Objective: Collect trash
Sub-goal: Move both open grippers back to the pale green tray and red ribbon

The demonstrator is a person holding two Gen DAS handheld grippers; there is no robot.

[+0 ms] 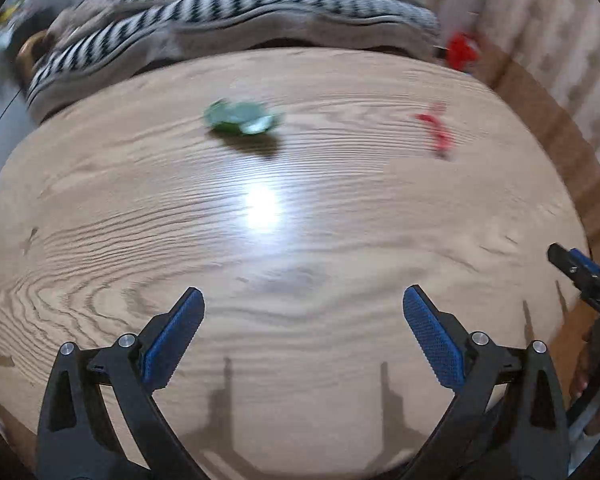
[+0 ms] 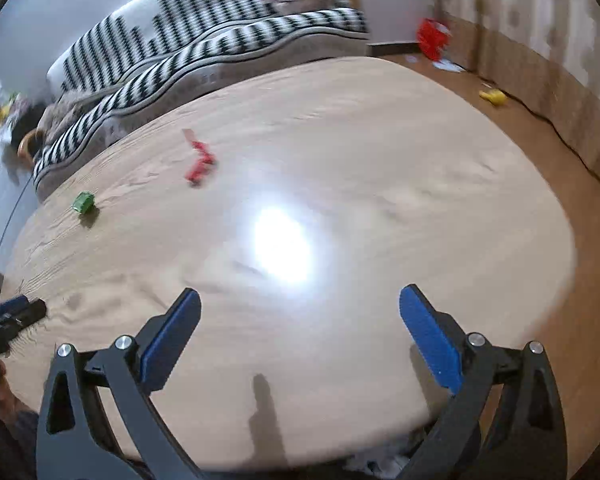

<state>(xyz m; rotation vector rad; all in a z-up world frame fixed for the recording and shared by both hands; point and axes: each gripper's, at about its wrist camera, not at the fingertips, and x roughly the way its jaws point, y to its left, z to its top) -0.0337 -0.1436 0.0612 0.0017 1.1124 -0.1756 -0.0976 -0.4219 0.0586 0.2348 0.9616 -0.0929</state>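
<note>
On a round wooden table (image 1: 100, 208) lie a crumpled green wrapper (image 1: 240, 118) and a red wrapper (image 1: 436, 130), both toward the far side. My left gripper (image 1: 303, 296) hangs open above the near part of the table, nothing between its blue pads. In the right wrist view the red wrapper (image 2: 200, 162) lies ahead and to the left, and the green wrapper (image 2: 84, 203) sits farther left. My right gripper (image 2: 300, 296) is open and empty over the table (image 2: 420, 160). Each gripper shows at the edge of the other's view.
A striped black-and-white sofa (image 1: 228, 4) runs along the table's far side. On the brown floor (image 2: 500, 128) to the right lie a red object (image 2: 432, 38) and a yellow object (image 2: 494, 97). A dark cable follows the wall. White crumpled stuff shows below the table's near edge (image 2: 380, 464).
</note>
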